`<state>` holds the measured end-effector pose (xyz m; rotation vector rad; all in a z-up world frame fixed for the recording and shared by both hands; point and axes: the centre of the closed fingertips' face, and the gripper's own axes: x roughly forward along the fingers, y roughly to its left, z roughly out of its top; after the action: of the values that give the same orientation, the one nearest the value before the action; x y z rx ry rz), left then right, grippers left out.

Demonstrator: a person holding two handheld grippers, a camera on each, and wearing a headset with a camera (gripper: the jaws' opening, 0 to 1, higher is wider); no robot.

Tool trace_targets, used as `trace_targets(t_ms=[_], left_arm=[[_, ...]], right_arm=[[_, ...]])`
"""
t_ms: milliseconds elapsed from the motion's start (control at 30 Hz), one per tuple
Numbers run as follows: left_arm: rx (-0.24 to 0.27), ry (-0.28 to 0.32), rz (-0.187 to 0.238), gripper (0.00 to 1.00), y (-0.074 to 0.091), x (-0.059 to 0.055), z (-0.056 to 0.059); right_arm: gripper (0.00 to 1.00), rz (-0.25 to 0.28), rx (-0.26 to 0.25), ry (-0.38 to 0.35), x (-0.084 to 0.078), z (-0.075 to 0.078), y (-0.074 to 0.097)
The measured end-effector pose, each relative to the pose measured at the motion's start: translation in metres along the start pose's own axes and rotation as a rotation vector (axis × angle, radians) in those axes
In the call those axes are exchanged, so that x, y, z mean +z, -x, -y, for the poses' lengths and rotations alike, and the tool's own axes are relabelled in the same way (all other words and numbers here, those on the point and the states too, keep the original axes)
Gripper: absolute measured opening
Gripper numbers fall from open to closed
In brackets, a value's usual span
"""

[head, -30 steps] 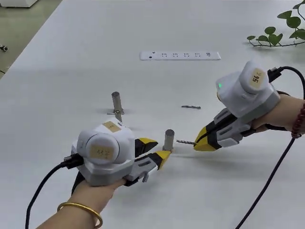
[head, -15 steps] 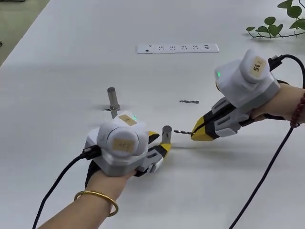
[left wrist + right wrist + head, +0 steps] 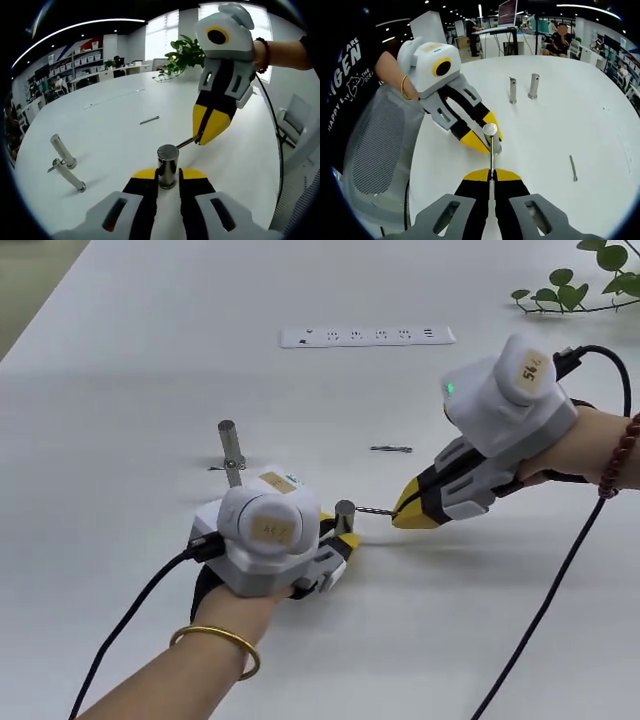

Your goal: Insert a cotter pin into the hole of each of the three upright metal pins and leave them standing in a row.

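Head view: left gripper (image 3: 341, 533) clamps upright pin (image 3: 344, 512) (cotter pin (image 3: 375, 510) seemingly touching).

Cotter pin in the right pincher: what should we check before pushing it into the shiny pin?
1. Left gripper shut on the metal pin, pin upright: ok.
2. Right gripper shut on the cotter pin: ok.
3. Cotter pin's tip lined up with the metal pin's hole: cannot tell, the hole is not visible.
4. Other two metal pins standing: ok.
5. Spare cotter pin lying free on the table: ok.
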<state>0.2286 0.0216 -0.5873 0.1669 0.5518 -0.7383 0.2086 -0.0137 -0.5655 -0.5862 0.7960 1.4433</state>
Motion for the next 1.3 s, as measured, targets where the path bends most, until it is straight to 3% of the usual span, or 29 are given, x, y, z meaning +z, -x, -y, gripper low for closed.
trace_targets(t_ms=[600, 1000, 1300], left_arm=[[-0.004, -0.006, -0.005, 0.1, -0.002, -0.003, -0.001], [-0.009, -0.025, -0.005, 0.1, -0.003, -0.003, 0.0], [0.001, -0.01, -0.003, 0.1, -0.005, -0.005, -0.002]], right_arm=[[0.0, -0.012, 0.006, 0.037, 0.004, 0.002, -0.007], [0.0, -0.038, 0.009, 0.114, 0.011, 0.002, -0.01], [0.0, -0.037, 0.014, 0.101, 0.017, 0.002, -0.016]])
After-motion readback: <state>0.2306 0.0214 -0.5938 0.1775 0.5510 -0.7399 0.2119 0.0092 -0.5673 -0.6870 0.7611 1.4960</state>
